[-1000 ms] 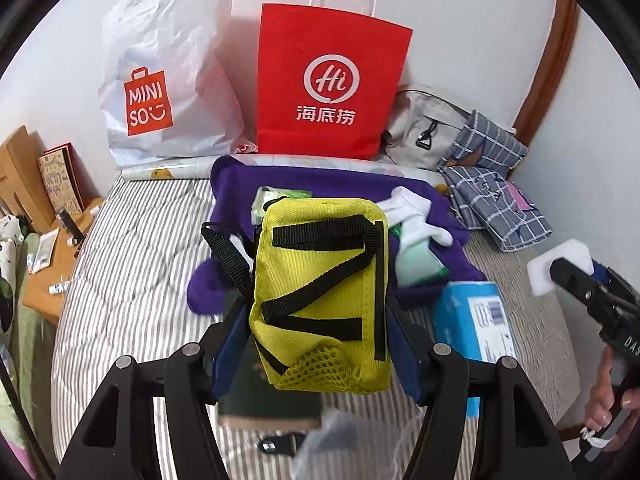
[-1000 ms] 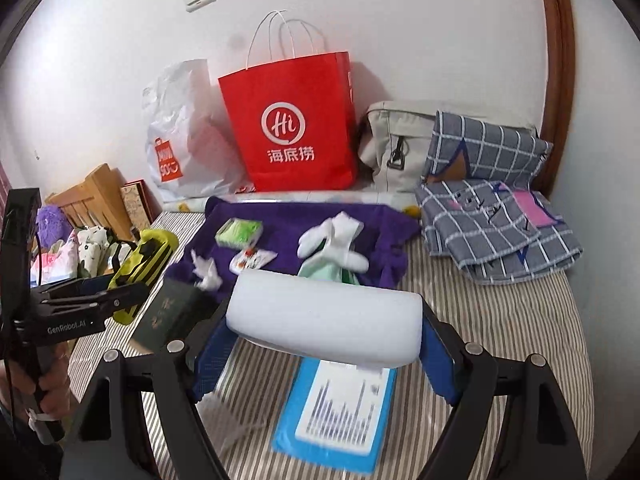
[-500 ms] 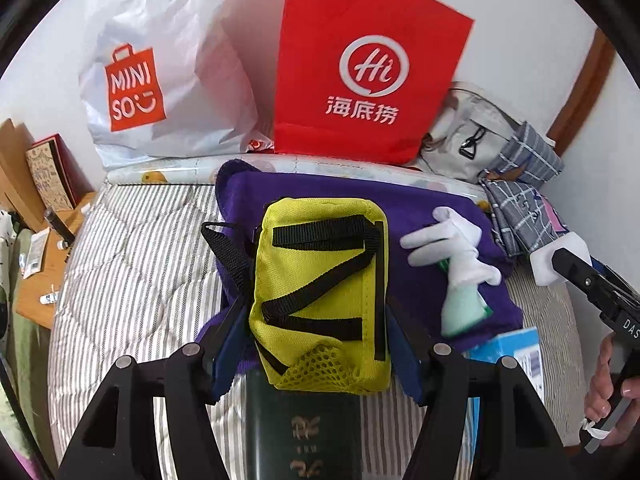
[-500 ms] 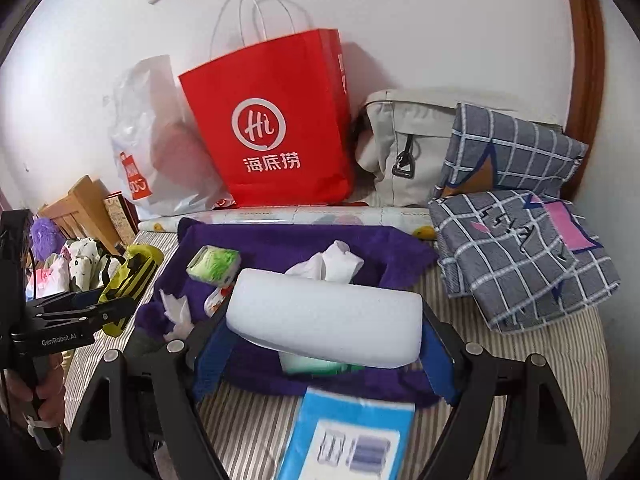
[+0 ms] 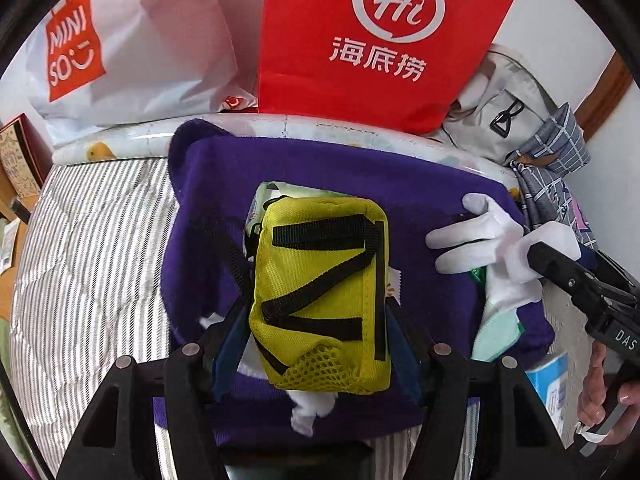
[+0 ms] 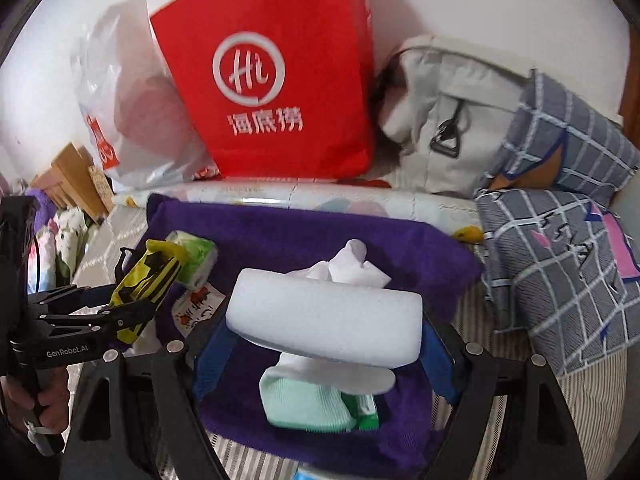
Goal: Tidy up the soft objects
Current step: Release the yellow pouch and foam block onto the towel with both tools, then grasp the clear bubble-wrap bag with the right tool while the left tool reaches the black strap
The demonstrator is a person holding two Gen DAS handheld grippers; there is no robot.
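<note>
Left gripper [image 5: 320, 344] clamps the yellow pouch [image 5: 322, 296] (light, compressible; grip mid-body). Right gripper [image 6: 324, 344] squeezes the white sponge [image 6: 324, 320], above the purple towel [image 6: 304, 240] at 12 o'clock.

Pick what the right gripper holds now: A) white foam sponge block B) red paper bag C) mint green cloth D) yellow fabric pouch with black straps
A: in the right wrist view the right gripper is shut on the white foam sponge block, clamped between its blue-padded fingers, while the yellow fabric pouch with black straps sits in the left gripper.
</note>
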